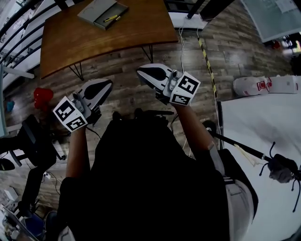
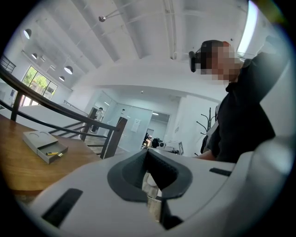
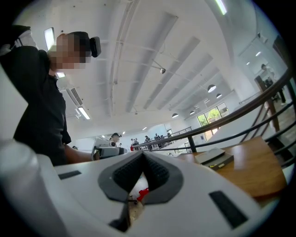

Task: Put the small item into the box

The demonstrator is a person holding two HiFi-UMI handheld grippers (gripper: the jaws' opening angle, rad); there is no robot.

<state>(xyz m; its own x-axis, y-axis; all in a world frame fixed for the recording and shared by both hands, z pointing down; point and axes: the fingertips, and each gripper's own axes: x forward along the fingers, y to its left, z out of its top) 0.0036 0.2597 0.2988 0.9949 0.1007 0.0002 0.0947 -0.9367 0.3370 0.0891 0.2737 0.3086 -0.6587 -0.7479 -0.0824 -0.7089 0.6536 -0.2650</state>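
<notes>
Small yellow stick-shaped item (image 1: 111,18): it lies in the darker open tray of a flat grey box (image 1: 96,9). A second, shorter yellow speck beside it is too small to identify. In the head view its long axis is slanted, with one end toward the desk's left side and the other toward the far right corner. Which end is the tip cannot be made out.

The box sits on a brown wooden desk (image 1: 94,42), close to the far edge and nearer the right corner than the left. The top of the head view cuts off the box's far end and the desk's far edge. In both gripper views the box appears small and distant, with the yellow item only a thin streak.

The left gripper (image 1: 109,84) and the right gripper (image 1: 139,71) are both held in the air on the near side of the desk, well apart from the box. Each has its jaws pressed together at the tips and grips nothing.

Through the gap behind the right gripper's jaws a bit of red shows, blurred. A red object (image 1: 42,97) lies on the wood-plank floor (image 1: 127,96) left of the left gripper. The person's black top (image 1: 150,179) hides the lower middle of the head view.
</notes>
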